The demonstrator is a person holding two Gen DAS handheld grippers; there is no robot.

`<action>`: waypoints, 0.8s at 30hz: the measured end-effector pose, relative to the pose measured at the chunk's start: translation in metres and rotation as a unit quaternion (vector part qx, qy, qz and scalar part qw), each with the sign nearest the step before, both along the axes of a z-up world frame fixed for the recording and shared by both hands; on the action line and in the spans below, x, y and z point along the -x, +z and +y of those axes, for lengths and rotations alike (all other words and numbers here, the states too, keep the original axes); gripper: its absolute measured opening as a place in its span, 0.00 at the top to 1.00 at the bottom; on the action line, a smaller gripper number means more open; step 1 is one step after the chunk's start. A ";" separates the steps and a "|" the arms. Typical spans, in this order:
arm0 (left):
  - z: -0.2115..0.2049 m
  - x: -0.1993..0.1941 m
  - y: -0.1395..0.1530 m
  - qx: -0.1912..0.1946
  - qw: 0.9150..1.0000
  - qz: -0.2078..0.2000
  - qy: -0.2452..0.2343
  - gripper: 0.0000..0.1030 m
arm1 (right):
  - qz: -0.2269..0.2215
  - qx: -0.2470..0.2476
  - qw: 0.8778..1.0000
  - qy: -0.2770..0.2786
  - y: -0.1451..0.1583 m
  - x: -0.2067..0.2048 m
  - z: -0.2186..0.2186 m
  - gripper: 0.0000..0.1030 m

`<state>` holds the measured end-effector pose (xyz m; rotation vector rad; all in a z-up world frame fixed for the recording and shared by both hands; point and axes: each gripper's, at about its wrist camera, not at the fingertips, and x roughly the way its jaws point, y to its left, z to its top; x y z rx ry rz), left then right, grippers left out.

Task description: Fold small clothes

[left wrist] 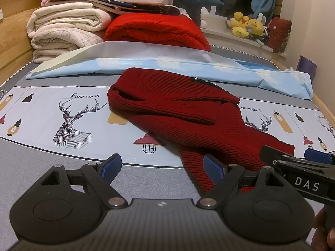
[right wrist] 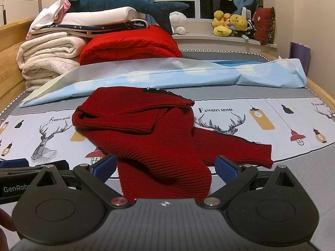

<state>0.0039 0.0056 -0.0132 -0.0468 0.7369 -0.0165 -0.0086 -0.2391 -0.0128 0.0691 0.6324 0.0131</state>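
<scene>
Dark red knit sweater (right wrist: 150,133) lying partly folded on the bed (left wrist: 62,161) over the deer-print sheet (left wrist: 69,117), left tool (left wrist: 162,168) spread wide and empty, right tool (right wrist: 165,167) spread wide astride the sweater's near end, gripping nothing

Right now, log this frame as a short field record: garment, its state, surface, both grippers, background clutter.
garment: dark red ribbed knit sweater
state: partly folded, one sleeve laid across the body, another sleeve trailing out to the right
surface: bed with deer-print sheet
left gripper: open, holding nothing, at the sweater's near edge
right gripper: open, the sweater's near end lies between its fingers, not clamped
background: stacked folded blankets, bright red blanket, blue plush shark, yellow plush toys on the windowsill
</scene>
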 end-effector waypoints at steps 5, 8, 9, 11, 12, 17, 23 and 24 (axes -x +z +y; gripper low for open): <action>0.001 0.000 0.000 0.000 1.000 0.000 0.000 0.14 | 0.001 0.000 1.000 0.000 0.000 0.000 0.000 0.04; 0.001 -0.001 0.000 0.000 1.000 0.001 0.000 0.14 | 0.001 0.000 1.000 0.000 0.000 0.000 0.001 0.04; 0.001 -0.001 0.000 0.000 1.000 0.001 0.000 0.14 | 0.000 -0.001 1.000 0.000 0.000 0.000 0.001 0.04; 0.001 -0.001 0.000 -0.001 1.000 0.002 0.000 0.14 | 0.001 0.000 1.000 0.000 0.000 0.000 0.001 0.04; 0.001 -0.001 0.000 -0.001 1.000 0.002 0.000 0.14 | 0.001 -0.001 1.000 0.000 0.000 0.000 0.001 0.04; 0.001 -0.001 0.000 0.000 1.000 0.002 0.001 0.14 | 0.001 -0.003 1.000 0.001 -0.001 0.000 0.003 0.04; 0.008 -0.005 -0.001 0.004 1.000 0.008 0.010 0.14 | 0.043 -0.024 0.999 -0.014 -0.025 -0.014 -0.010 0.05; 0.010 -0.006 0.000 0.005 1.000 0.008 0.013 0.14 | 0.059 -0.028 0.998 -0.019 -0.034 -0.018 -0.013 0.05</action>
